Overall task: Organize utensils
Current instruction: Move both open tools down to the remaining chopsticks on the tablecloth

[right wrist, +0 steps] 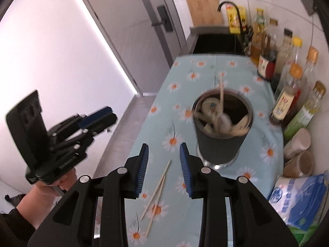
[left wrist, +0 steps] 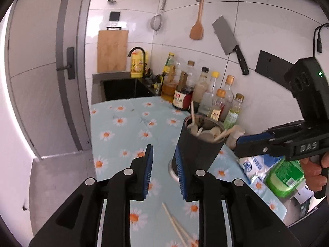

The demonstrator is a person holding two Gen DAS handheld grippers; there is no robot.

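Right wrist view: right gripper (right wrist: 163,160) hangs released over the loose chopsticks (right wrist: 156,191) on the counter (right wrist: 181,78), apparently lined up for pickup; left gripper (left wrist: 163,165) is released, empty beside the holder (left wrist: 200,142).

One dark utensil holder (right wrist: 218,142) stands on the worktop (right wrist: 181,78), with two loose chopsticks (right wrist: 157,191) lying near it. Two tools show: the left tool (left wrist: 163,171) and the right tool (right wrist: 164,169). One cleaver (left wrist: 228,43), one wooden spatula (left wrist: 197,28), one strainer (left wrist: 156,22) and one cutting board (left wrist: 112,51) are at the wall.
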